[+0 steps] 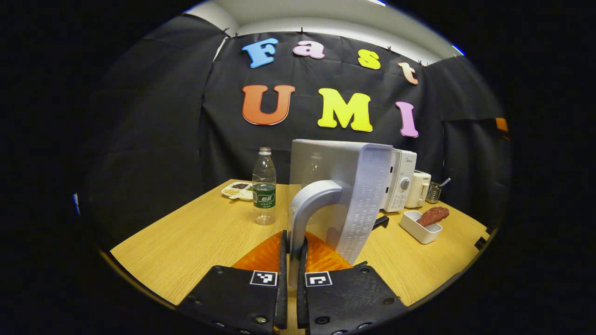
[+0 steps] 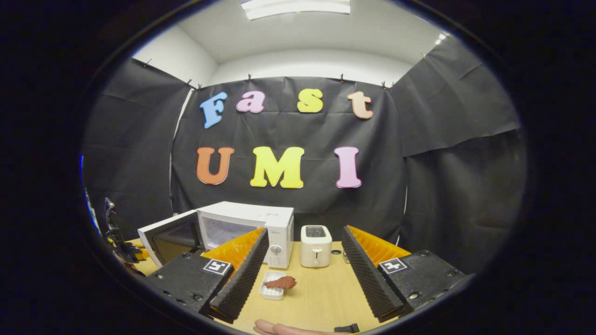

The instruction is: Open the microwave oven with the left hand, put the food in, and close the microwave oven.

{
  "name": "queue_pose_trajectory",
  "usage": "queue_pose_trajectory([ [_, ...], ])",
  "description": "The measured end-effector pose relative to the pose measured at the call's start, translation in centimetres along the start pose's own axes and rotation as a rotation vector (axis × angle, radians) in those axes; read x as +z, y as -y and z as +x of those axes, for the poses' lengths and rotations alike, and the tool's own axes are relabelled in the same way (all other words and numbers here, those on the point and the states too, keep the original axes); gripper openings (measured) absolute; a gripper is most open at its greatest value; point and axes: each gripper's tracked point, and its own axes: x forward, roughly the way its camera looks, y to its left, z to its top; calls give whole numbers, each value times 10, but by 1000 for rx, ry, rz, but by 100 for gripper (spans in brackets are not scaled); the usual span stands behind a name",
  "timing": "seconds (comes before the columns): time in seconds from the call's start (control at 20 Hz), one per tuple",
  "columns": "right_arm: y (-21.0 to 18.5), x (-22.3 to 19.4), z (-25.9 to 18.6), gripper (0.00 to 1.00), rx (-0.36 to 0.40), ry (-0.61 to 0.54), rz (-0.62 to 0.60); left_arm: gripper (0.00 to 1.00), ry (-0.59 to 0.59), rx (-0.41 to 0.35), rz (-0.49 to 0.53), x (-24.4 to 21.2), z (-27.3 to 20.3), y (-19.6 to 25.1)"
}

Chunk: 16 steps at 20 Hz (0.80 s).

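In the left gripper view my left gripper (image 1: 293,243) is shut on the curved grey handle (image 1: 313,197) of the microwave door (image 1: 368,195), which stands swung open toward me. The microwave's control panel (image 1: 401,182) shows behind the door. A reddish-brown piece of food (image 1: 433,215) lies in a small white dish (image 1: 419,229) on the table to the right. In the right gripper view my right gripper (image 2: 302,279) hangs open above the table, and the food (image 2: 281,282) in its dish (image 2: 271,291) lies apart between its fingers. The microwave (image 2: 251,223) has its door (image 2: 170,238) open, its cavity showing.
A wooden table (image 1: 200,232) holds a water bottle (image 1: 264,186), a divided dish of beans (image 1: 237,190), a white toaster (image 1: 417,188) and a metal utensil holder (image 1: 434,191) beside the microwave. A person's hand (image 2: 279,328) shows at the table's near edge.
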Motion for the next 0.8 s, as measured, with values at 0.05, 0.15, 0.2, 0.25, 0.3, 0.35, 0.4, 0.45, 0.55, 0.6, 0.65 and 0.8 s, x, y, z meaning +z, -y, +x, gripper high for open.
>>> queue_pose_trajectory([
  [0.05,-2,-2,-1,90,2,-2,-5,8,1,-9,18,2,0,-9],
  [0.15,-7,-4,-4,90,10,-7,-12,36,-30,-24,-1,-5,-1,-27],
  [0.2,-9,-5,-5,100,14,-10,-18,53,-40,-3,-5,-6,-2,-37],
  [0.25,-11,-7,-7,91,19,-10,-28,89,-42,10,-8,-4,-5,-41],
  [0.3,-12,-7,-8,91,20,-9,-39,94,-41,18,-10,-4,-8,-42],
  [0.35,-11,-8,-9,100,20,-6,-49,94,-38,4,-2,-2,-15,-39],
  [0.4,-12,-9,-10,100,19,-8,-56,94,4,-7,15,7,-20,-37],
  [0.45,-13,-12,-12,91,23,-11,-59,95,35,-15,23,16,-24,-40],
  [0.55,-19,-16,-14,100,36,-20,-66,87,35,-1,27,17,-35,-52],
  [0.6,-20,-16,-14,100,42,-21,-69,96,32,37,29,18,-43,-63],
  [0.65,-20,-17,-15,91,44,-20,-71,96,35,70,38,23,-54,-70],
  [0.8,-17,-18,-11,100,37,-24,-71,92,95,168,66,59,-94,-73],
])
